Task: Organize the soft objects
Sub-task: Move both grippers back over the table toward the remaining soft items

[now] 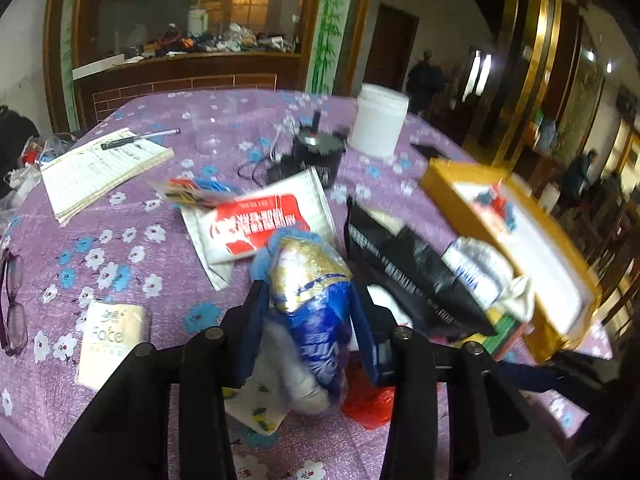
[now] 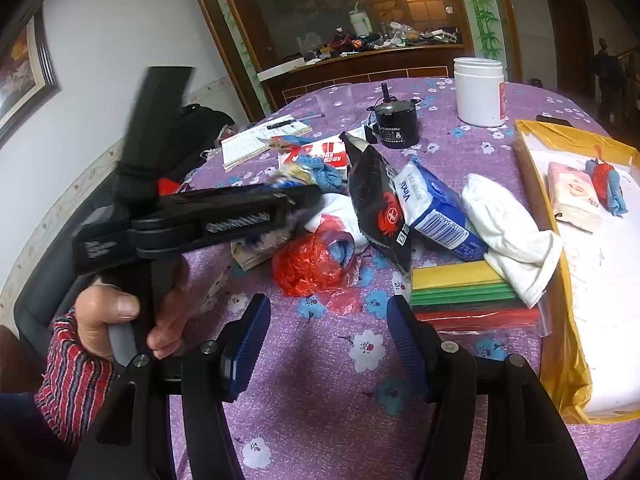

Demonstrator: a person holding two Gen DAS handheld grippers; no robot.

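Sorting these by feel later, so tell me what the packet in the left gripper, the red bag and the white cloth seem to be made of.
Packet in the left gripper: thin glossy plastic film, blue and gold, crinkled where it is pinched.
Red bag: very thin translucent plastic, crumpled and shiny.
White cloth: soft matte fabric, probably cotton or towelling; the weave is too blurred to tell.

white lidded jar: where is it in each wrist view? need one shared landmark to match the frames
Left wrist: white jar upper centre-right, at the table's far side, right of the black motor.
Right wrist: white jar upper right, again right of the black motor.
Shared landmark: the black motor.
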